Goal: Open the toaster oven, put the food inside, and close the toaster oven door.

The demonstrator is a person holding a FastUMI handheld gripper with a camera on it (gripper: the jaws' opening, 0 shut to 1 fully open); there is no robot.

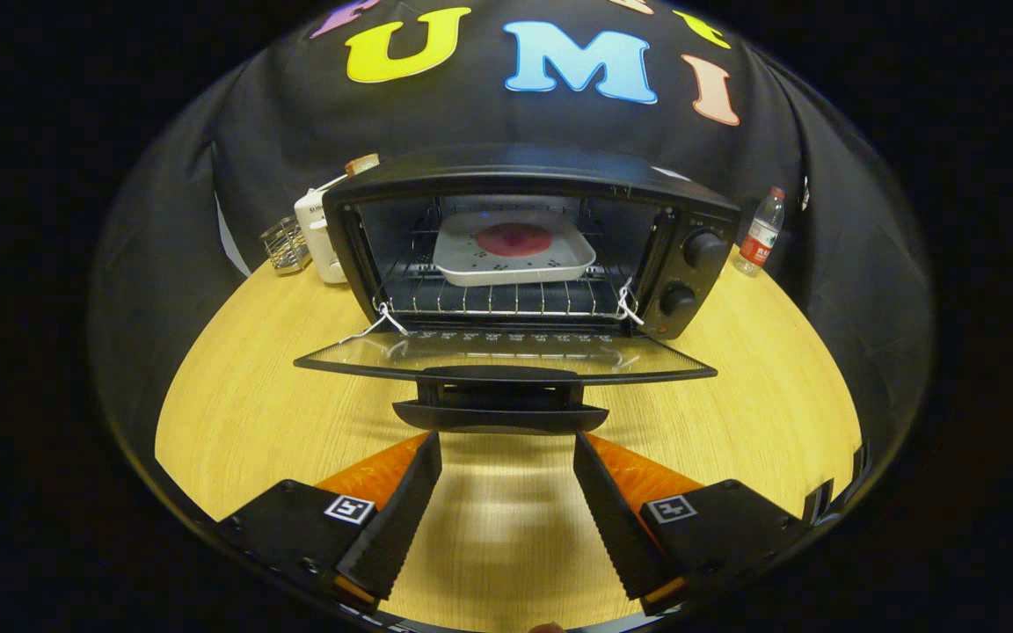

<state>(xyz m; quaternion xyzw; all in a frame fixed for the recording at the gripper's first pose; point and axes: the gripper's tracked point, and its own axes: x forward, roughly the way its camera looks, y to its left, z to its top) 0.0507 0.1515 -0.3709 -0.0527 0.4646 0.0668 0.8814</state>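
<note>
**Open toaster oven with food on its rack**

Gripper view: a black toaster oven (524,237) stands on a wooden table (251,396), its glass door (506,353) folded down flat. A white tray (515,255) holding a round red food (513,239) sits on the wire rack inside. A white appliance (317,233) and wire holder (285,246) stand left of the oven, a water bottle (760,233) right. The gripper (506,444) is spread wide, empty, fingertips just short of the door handle (499,415), bare table between them.

Pale wood-grain table (251,396), smooth with a soft sheen, under the spread, empty fingers (506,444). Just ahead, the toaster oven (524,180) looks matt, its dropped door (506,353) glossy glass. Beyond, a wire rack (506,299) of shiny metal.
</note>
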